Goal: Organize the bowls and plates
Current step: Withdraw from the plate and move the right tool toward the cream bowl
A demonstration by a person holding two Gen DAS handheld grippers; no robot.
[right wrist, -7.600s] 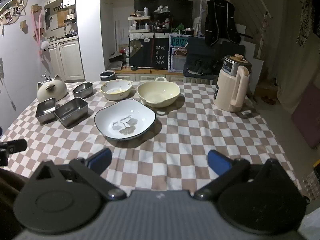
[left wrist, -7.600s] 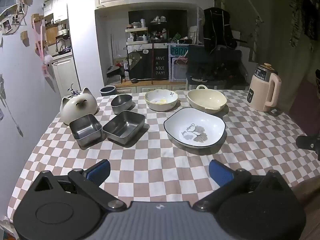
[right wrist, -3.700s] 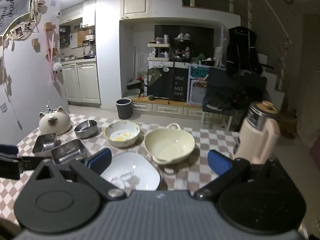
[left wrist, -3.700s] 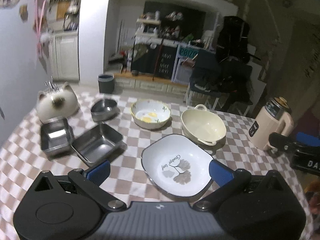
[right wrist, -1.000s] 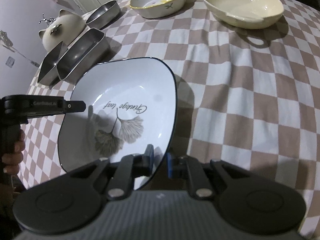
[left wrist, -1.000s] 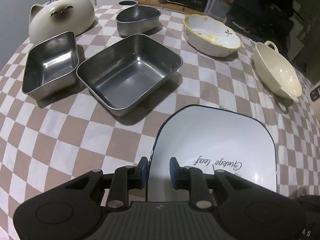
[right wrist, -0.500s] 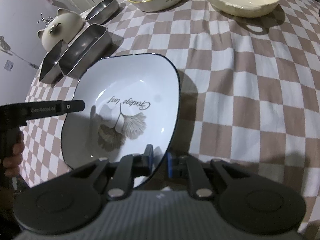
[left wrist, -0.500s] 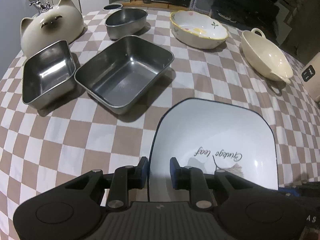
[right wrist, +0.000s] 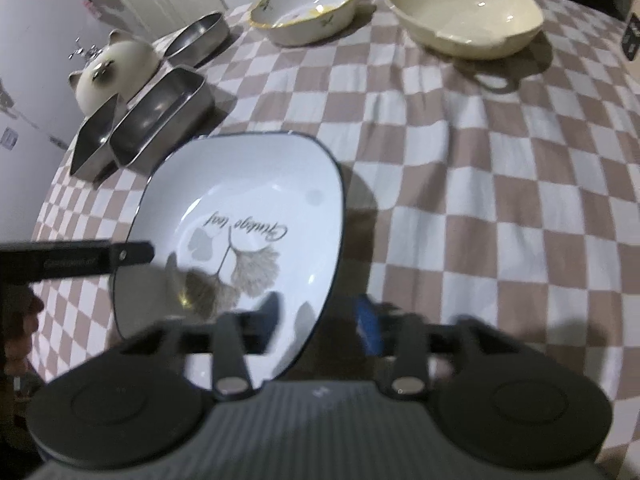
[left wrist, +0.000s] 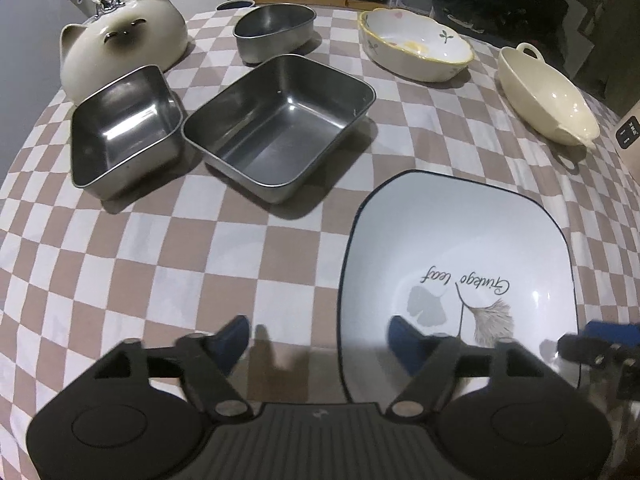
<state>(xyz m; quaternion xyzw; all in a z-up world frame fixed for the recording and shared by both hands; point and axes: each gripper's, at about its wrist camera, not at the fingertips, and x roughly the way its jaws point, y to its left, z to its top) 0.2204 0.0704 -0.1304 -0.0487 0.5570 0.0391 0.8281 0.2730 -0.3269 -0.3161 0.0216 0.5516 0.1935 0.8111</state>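
Two grippers, left [left wrist: 318, 334] and right [right wrist: 320, 316], jaws just opened and straddling opposite rims of white square dark-edged ginkgo-leaf plate [left wrist: 460, 264] on brown-and-white checked tablecloth [left wrist: 200, 260], both equally near, neither pressing it, steel trays [left wrist: 280, 124] beyond to left.

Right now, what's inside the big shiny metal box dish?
Nothing. The large steel tray is empty; its bare bottom shows only light reflections. The cloth under it is covered, so I can't see there.
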